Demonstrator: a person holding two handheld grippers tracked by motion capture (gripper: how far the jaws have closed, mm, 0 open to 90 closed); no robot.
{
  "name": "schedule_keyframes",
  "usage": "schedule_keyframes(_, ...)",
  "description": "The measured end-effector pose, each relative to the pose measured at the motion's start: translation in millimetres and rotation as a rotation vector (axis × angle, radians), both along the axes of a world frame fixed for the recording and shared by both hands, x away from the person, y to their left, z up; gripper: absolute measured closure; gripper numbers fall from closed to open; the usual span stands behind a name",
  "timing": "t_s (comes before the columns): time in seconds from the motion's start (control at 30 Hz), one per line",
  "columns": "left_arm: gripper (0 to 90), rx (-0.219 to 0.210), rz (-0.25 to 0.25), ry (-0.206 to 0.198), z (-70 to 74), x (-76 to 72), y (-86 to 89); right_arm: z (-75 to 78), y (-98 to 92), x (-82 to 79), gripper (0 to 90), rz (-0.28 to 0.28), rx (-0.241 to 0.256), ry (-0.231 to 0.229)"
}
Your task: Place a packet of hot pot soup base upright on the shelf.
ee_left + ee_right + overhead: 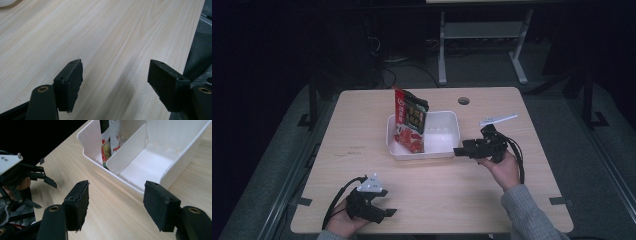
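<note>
Right hand-held gripper (457, 151) released, centre frame, just beside white bin (447, 150) holding snack packet (409, 122); left hand-held gripper (392, 212) released, lower left, over worktop (362, 150).

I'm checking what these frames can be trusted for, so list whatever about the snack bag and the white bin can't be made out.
- Snack bag, high view: print too small to read; its foot sits behind the white bin wall.
- Snack bag, right gripper view: top cut off by the frame edge, lower part behind the bin's divider.
- White bin, left gripper view: a blurred corner, cut off by the top edge.
</note>
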State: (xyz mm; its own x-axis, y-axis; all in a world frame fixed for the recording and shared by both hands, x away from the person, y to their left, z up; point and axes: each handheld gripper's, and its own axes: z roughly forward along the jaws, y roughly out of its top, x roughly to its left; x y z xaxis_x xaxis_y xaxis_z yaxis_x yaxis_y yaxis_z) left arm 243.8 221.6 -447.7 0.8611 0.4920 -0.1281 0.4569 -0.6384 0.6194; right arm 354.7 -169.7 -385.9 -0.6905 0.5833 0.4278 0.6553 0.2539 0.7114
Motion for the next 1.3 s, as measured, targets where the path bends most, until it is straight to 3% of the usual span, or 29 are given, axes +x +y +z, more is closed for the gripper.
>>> schedule_keyframes(0.43, 28.0, 0.004, -0.004, 0.0, -0.3, -0.3, -1.0, -8.9, -16.8, -17.6, 35.6, 0.004, -0.01, 0.015)
schedule_keyframes(1.3, 27.6, 0.004, -0.011, -0.001, -0.9, -2.5, -3.1, -44.7, -48.8, -62.1, 35.1, -0.011, -0.021, 0.04)
